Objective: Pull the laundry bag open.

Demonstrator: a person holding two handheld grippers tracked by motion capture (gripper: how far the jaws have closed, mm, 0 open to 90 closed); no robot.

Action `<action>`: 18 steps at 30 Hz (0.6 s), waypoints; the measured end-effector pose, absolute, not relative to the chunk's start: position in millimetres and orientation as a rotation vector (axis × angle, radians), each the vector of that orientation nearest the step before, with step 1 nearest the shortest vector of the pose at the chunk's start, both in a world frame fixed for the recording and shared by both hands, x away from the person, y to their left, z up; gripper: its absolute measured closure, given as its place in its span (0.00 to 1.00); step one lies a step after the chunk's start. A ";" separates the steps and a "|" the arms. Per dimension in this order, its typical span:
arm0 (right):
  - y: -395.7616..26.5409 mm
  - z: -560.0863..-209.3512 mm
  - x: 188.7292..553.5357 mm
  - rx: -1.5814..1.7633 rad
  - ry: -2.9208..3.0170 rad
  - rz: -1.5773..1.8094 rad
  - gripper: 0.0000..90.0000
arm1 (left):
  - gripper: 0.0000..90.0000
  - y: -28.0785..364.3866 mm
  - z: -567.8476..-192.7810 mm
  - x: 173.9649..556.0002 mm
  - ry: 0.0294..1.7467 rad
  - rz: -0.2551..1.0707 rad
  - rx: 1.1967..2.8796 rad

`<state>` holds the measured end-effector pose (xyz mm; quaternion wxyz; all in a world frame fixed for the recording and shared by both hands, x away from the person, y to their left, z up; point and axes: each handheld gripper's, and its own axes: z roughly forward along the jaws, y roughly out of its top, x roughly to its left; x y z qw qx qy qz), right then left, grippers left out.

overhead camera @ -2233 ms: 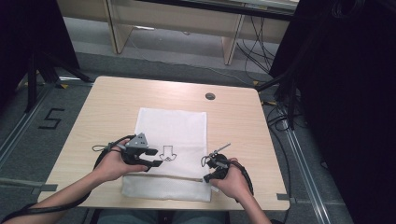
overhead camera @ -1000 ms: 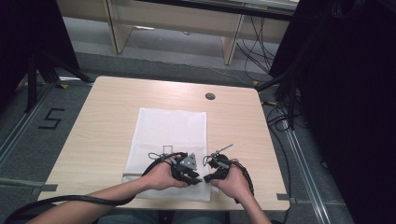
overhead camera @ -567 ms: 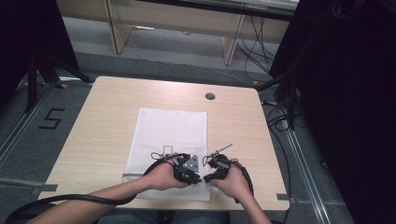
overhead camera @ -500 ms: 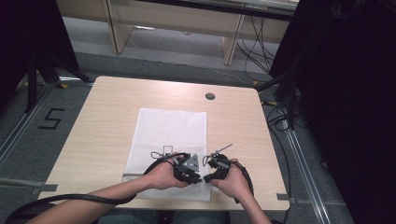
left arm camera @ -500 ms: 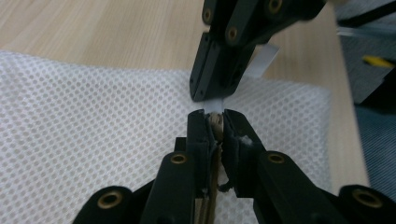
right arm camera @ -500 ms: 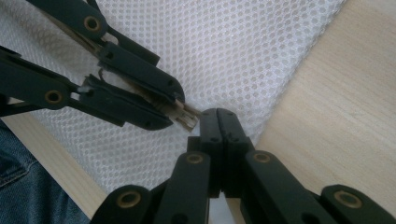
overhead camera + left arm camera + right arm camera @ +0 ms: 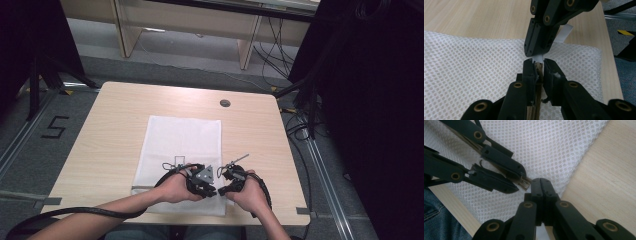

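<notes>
My left gripper (image 7: 539,68) nips the tan zipper end (image 7: 538,67) at the white mesh bag's (image 7: 180,145) near-right corner (table edge); right gripper (image 7: 540,185) clamped on its white tab (image 7: 564,33), tips touching.

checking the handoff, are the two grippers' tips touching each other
Cannot tell. In the left gripper view the right gripper sits just above the left gripper over the white mesh bag, no plain gap or contact.
</notes>
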<state>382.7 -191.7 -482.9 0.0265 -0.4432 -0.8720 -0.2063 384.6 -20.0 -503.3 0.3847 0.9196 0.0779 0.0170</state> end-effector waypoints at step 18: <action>-191.2 -483.0 380.3 -1.377 -2.713 -0.646 1.00 | 0.91 -20.3 -502.4 381.9 0.249 0.049 2.342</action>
